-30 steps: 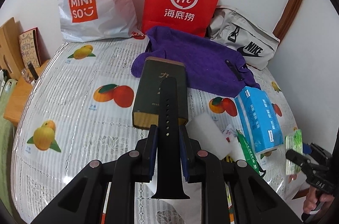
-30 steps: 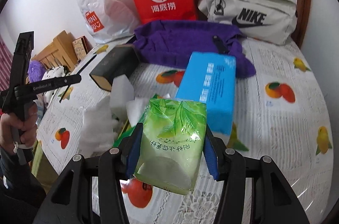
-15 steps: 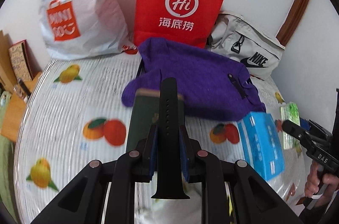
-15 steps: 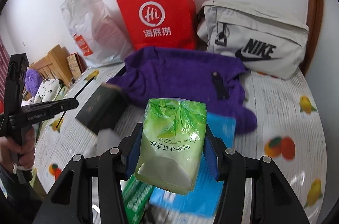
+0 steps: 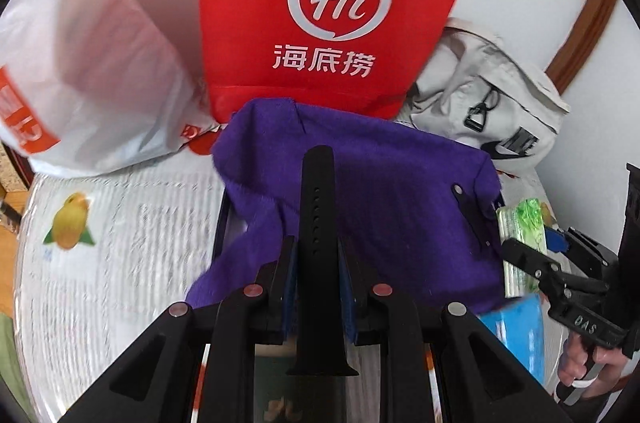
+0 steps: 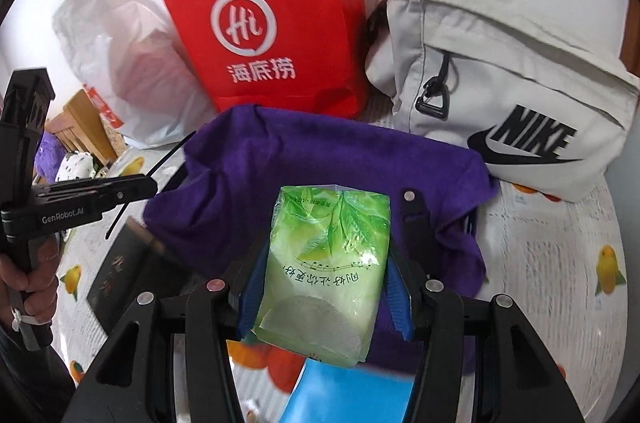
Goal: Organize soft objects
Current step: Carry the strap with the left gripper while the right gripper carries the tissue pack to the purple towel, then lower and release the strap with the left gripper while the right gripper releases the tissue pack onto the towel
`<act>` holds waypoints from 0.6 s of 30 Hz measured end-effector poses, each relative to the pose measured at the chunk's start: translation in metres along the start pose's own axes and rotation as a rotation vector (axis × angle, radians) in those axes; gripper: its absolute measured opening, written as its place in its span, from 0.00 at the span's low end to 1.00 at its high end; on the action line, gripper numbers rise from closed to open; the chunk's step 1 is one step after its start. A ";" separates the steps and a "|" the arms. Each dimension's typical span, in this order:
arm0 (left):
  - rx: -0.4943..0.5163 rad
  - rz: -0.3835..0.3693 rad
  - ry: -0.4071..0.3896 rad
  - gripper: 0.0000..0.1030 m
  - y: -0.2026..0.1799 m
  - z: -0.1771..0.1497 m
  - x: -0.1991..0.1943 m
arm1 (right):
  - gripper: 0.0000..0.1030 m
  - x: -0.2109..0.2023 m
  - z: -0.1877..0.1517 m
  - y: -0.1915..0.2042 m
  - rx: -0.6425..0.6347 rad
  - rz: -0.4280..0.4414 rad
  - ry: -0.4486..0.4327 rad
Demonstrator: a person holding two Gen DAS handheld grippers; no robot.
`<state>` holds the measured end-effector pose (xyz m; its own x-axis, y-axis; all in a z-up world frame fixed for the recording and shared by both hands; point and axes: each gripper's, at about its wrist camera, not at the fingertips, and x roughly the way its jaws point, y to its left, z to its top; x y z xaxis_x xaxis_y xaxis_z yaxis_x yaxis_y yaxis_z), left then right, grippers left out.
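- Your left hand-held gripper (image 5: 316,283) is clamped narrow on a black watch strap (image 5: 317,223), which stands up between the blue pads and pokes out both above and below them.
- That strap hangs right over the purple towel (image 5: 392,207), which lies spread on the tabletop (image 5: 120,243) with its fruit-print cover.
- Your right hand-held gripper (image 6: 324,287) sits at a middling width, squeezing a green tissue pack (image 6: 326,263) from both sides; the pack stands upright in the grip.
- The tissue pack hovers above the near edge of the same purple towel (image 6: 320,159), with a blue tissue box (image 6: 352,395) just below it at the bottom of the right view.
- A second black strap piece (image 6: 414,223) lies on the towel, just right of the pack.
- Behind the towel, against the wall: a red paper bag (image 5: 332,7) in the middle, a white plastic bag (image 5: 88,63) to its left, a pale grey Nike bag (image 6: 512,91) to its right.
- A dark box (image 6: 124,275) rests on the tabletop to the left of the towel in the right view.
- Your hand (image 5: 588,363) shows on the right gripper's handle.
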<state>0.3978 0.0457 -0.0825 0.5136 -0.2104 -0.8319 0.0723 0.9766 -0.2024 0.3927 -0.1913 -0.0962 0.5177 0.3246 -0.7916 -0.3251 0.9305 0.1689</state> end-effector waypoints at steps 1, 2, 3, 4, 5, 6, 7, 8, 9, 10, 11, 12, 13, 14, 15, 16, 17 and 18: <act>-0.005 -0.005 0.007 0.18 0.000 0.005 0.007 | 0.51 0.004 0.002 -0.001 0.000 0.001 0.001; -0.009 -0.009 0.013 0.18 0.001 0.009 0.011 | 0.51 0.008 0.005 -0.002 -0.003 0.003 0.006; -0.012 -0.013 0.024 0.18 0.001 0.013 0.018 | 0.51 0.015 0.007 -0.003 -0.010 0.005 0.014; -0.013 -0.015 0.033 0.18 0.001 0.017 0.025 | 0.51 0.020 0.009 -0.005 -0.013 0.004 0.021; -0.014 -0.013 0.038 0.18 0.001 0.019 0.029 | 0.51 0.023 0.010 -0.006 -0.013 0.003 0.028; -0.013 -0.009 0.044 0.18 0.002 0.022 0.034 | 0.51 0.028 0.011 -0.009 -0.009 0.000 0.039; -0.009 -0.004 0.051 0.18 0.001 0.024 0.039 | 0.51 0.034 0.012 -0.012 -0.003 -0.001 0.052; -0.008 0.000 0.059 0.18 0.001 0.026 0.045 | 0.51 0.038 0.013 -0.014 0.001 0.002 0.062; -0.011 0.001 0.066 0.18 0.002 0.027 0.049 | 0.51 0.042 0.013 -0.017 0.003 0.002 0.074; -0.015 0.002 0.073 0.18 0.003 0.028 0.054 | 0.51 0.046 0.013 -0.019 0.003 -0.003 0.086; -0.017 0.002 0.077 0.18 0.003 0.030 0.057 | 0.51 0.049 0.014 -0.021 0.002 -0.010 0.094; -0.019 0.004 0.081 0.18 0.003 0.031 0.060 | 0.51 0.052 0.014 -0.024 0.002 -0.017 0.101; -0.020 0.007 0.087 0.18 0.003 0.031 0.063 | 0.51 0.054 0.015 -0.026 0.005 -0.021 0.105; -0.019 0.009 0.091 0.18 0.003 0.031 0.065 | 0.51 0.057 0.015 -0.029 0.009 -0.023 0.114; -0.018 0.012 0.096 0.18 0.003 0.032 0.068 | 0.51 0.060 0.015 -0.032 0.012 -0.022 0.129; -0.019 0.013 0.100 0.18 0.004 0.033 0.071 | 0.51 0.063 0.015 -0.033 0.015 -0.022 0.136; -0.021 0.015 0.104 0.18 0.004 0.033 0.073 | 0.51 0.065 0.015 -0.035 0.019 -0.021 0.143; -0.022 0.016 0.107 0.18 0.004 0.033 0.075 | 0.51 0.068 0.015 -0.036 0.020 -0.020 0.155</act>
<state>0.4650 0.0350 -0.1280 0.4203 -0.1994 -0.8852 0.0453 0.9790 -0.1989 0.4515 -0.2000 -0.1472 0.3951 0.2777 -0.8756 -0.2998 0.9400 0.1628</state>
